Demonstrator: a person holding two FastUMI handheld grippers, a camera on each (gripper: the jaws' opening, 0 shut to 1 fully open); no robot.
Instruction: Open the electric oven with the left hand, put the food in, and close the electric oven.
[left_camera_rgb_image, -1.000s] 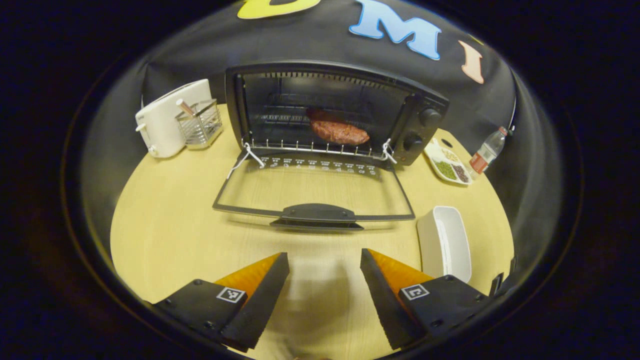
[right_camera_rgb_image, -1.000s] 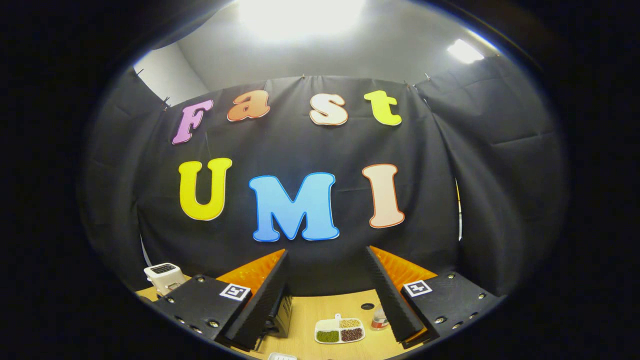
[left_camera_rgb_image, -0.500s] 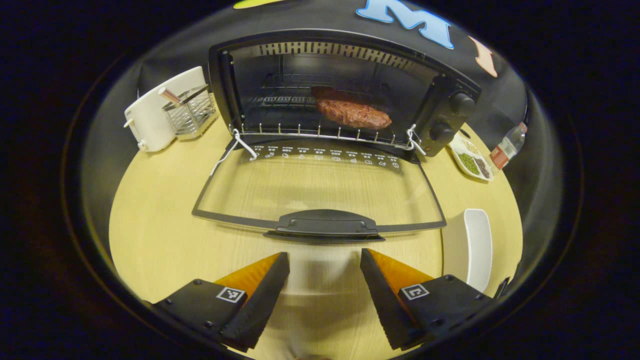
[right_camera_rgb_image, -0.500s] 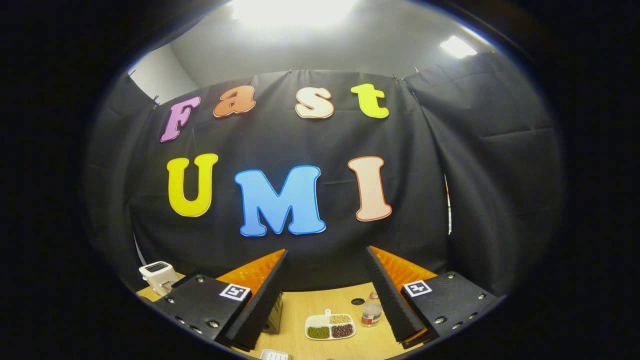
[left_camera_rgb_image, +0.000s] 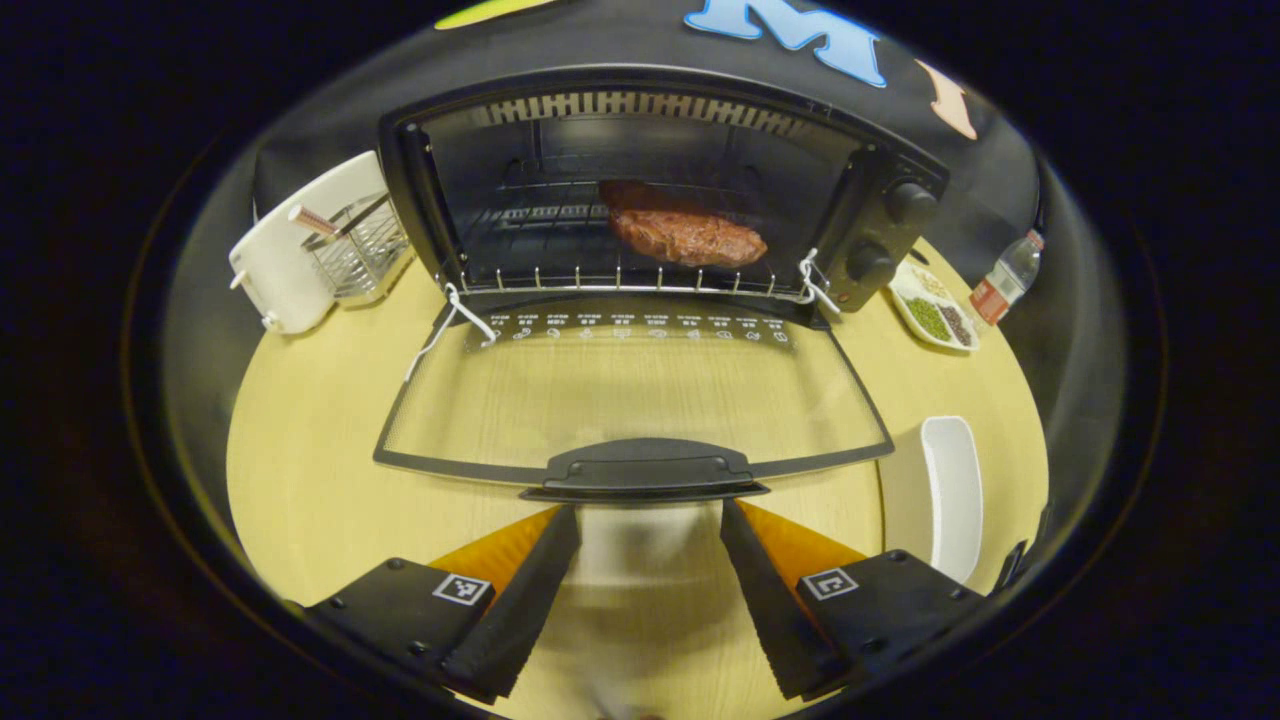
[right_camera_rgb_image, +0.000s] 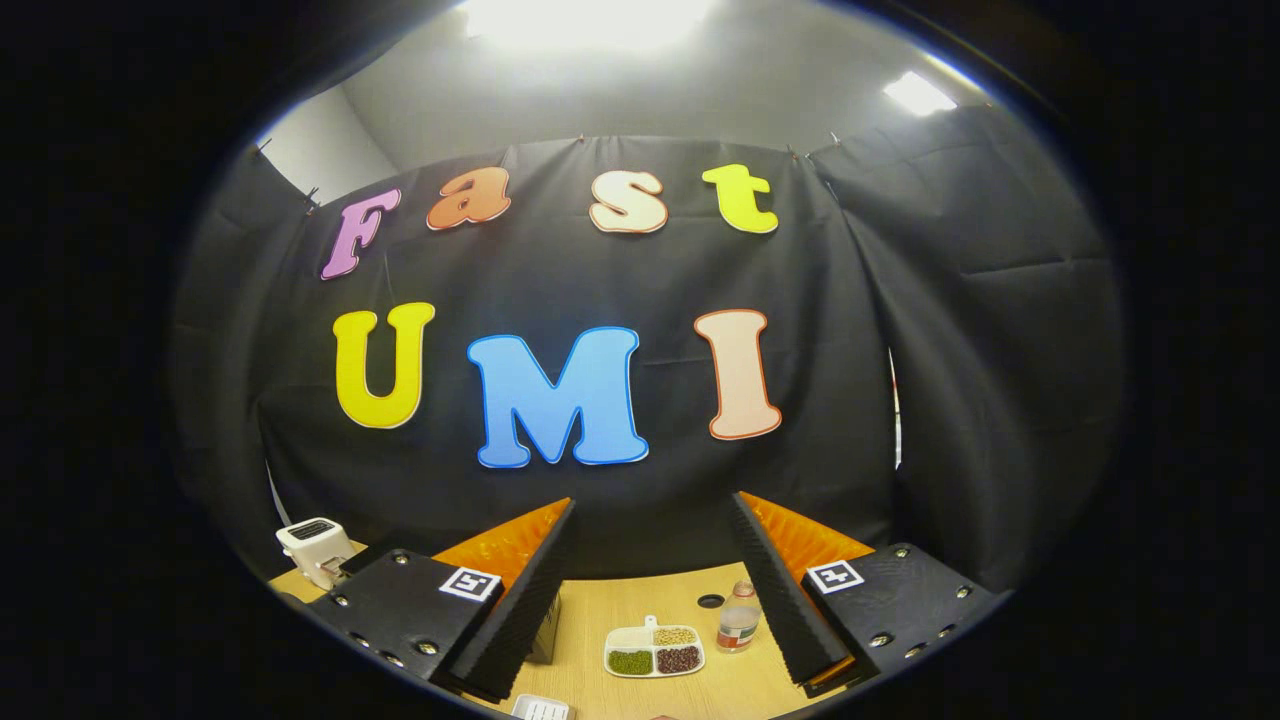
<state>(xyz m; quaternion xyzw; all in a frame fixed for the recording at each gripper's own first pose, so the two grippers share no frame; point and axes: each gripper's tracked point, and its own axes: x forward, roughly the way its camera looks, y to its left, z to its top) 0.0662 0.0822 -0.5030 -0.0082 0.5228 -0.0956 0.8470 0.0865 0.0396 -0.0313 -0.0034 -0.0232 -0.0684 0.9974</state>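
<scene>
A black metal oven (left_camera_rgb_image: 640, 200) is seen at the back of a pale wood-grain table (left_camera_rgb_image: 320, 440) in the left gripper view. Its door (left_camera_rgb_image: 635, 400), a sheet of clear glass in a thin dark frame, is folded fully down and lies flat toward the camera, so the table's grain is read through it. A row of small white icons is printed along the glass near the hinge. A wide, moulded plastic handle (left_camera_rgb_image: 645, 468) is set on the door's near edge. White cords are tied at both hinge corners. Slotted vents run across the top of the cavity, and two round knobs (left_camera_rgb_image: 890, 232) are stacked on the right panel.

The food (left_camera_rgb_image: 685, 235), a reddish-brown, glossy, lumpy oblong slab of meat, is laid on the wire rack (left_camera_rgb_image: 620, 285) inside the oven, right of centre.

The left gripper (left_camera_rgb_image: 648, 520) is held just short of the handle, its ridged, wedge-shaped fingers spread apart with nothing between them; whether the tips touch the handle cannot be told.

A smooth white toaster (left_camera_rgb_image: 275, 265) and a wire mesh basket (left_camera_rgb_image: 360, 245) are placed left of the oven. A divided dish of beans (left_camera_rgb_image: 935, 315), a plastic bottle (left_camera_rgb_image: 1005, 285) and a white oblong tray (left_camera_rgb_image: 950, 495) are found on the right.

In the right gripper view, the right gripper (right_camera_rgb_image: 650, 540) is raised toward the wall, fingers spread wide and empty.
</scene>
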